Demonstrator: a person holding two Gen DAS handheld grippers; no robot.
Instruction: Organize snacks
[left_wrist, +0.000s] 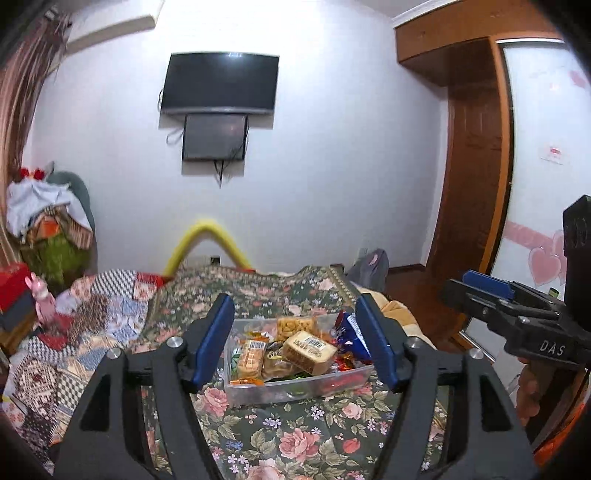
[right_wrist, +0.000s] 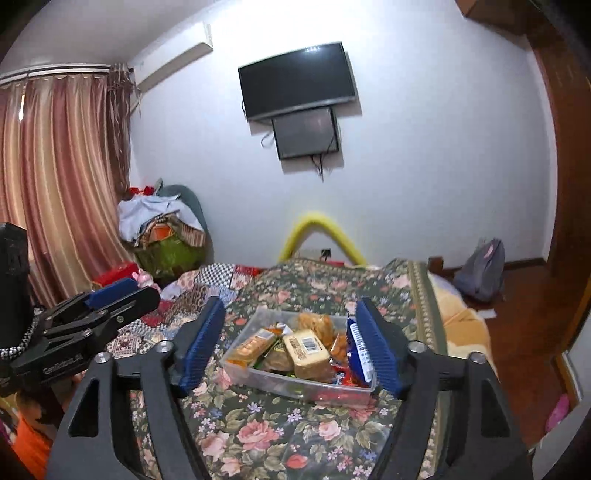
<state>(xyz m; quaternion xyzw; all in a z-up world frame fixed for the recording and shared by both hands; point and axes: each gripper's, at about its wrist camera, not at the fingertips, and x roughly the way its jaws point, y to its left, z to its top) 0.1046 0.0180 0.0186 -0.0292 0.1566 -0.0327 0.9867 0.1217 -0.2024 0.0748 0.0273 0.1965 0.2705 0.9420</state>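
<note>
A clear plastic box (left_wrist: 258, 391) (right_wrist: 243, 371) full of wrapped snacks sits on a floral bedspread (left_wrist: 295, 435) (right_wrist: 258, 432). On top lies a tan packet with a barcode (left_wrist: 308, 350) (right_wrist: 308, 352); an orange biscuit packet (left_wrist: 251, 358) (right_wrist: 253, 343) lies to its left and a blue wrapper (left_wrist: 351, 332) (right_wrist: 360, 350) at the right. My left gripper (left_wrist: 295, 339) is open and empty, held above and short of the box. My right gripper (right_wrist: 290, 338) is open and empty, likewise short of the box. Each gripper shows at the other view's edge (left_wrist: 480, 291) (right_wrist: 110, 295).
A patchwork quilt (left_wrist: 85, 325) (right_wrist: 192, 291) lies left of the bedspread. A pink toy (left_wrist: 42, 299) and red boxes (left_wrist: 13, 284) sit at far left. A yellow foam arch (left_wrist: 210, 236) (right_wrist: 321, 229), a wall TV (left_wrist: 219, 83) (right_wrist: 297, 81) and a grey backpack (right_wrist: 484, 269) lie beyond.
</note>
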